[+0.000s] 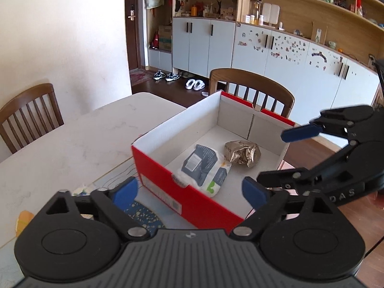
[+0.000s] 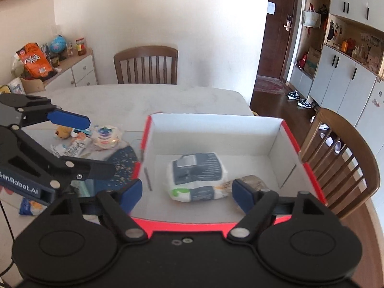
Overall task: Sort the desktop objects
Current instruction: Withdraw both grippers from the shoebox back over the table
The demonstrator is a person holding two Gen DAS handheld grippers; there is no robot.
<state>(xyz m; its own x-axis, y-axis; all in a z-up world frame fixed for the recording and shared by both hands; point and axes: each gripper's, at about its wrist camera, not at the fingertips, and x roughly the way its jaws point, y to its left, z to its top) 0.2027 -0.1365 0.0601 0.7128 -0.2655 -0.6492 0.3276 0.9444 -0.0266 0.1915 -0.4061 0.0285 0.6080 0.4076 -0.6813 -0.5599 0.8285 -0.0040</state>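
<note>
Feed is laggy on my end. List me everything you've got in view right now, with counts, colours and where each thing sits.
box: 1, red outside, white inside, open, on the table
tissue pack: 1, white and dark blue, lying in the box
crumpled wrapper: 1, gold, in the box beside the tissue pack
table: 1, pale marble top
placemat: 1, dark blue speckled, on the table left of the box
small items: a loose cluster, mixed colours, on the table beyond the placemat; too blurred to count
chairs: 2 wooden, at the table
left gripper: black with blue pads, open, empty, at the box's near wall
right gripper: black with blue pads, open, empty, over the box
</note>
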